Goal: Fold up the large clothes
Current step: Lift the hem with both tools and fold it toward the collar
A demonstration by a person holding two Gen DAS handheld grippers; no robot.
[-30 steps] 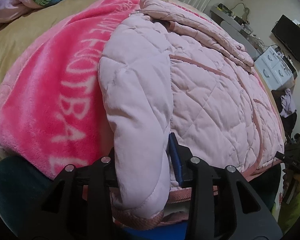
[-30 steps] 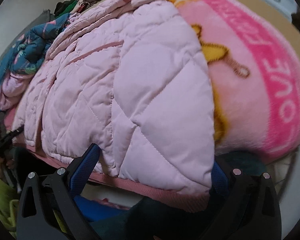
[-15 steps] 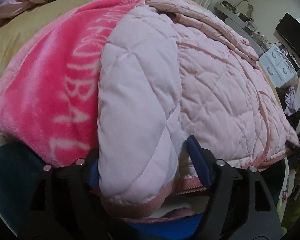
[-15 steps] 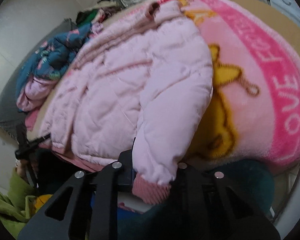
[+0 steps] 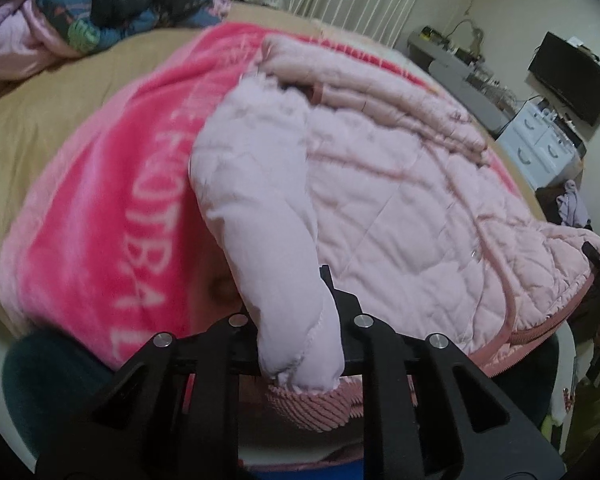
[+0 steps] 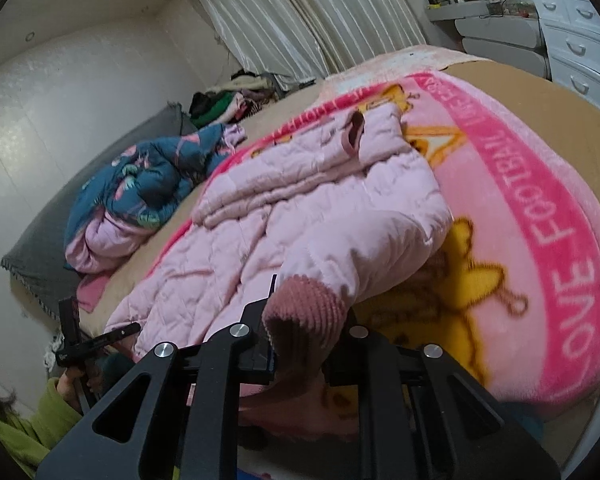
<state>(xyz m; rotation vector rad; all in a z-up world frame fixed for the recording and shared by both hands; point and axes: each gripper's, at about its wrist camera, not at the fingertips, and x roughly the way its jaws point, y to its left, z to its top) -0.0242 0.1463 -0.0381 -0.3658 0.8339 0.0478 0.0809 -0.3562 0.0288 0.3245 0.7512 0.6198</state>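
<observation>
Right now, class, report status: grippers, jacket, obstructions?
Left gripper shut on sleeve. Right gripper shut on cuff. Jacket on blanket. Nothing blocking.

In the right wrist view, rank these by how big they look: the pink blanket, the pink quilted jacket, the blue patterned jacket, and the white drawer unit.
1. pink blanket and pink quilted jacket: look alike, the jacket nearer the camera, so unranked
2. blue patterned jacket
3. white drawer unit, smallest, though farthest away and cut off by the frame

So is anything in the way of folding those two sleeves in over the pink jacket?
Nothing visible. The left gripper is shut on one sleeve, the right gripper on the other sleeve's cuff. The pink jacket has a bare front, and it lies on the pink blanket.
</observation>
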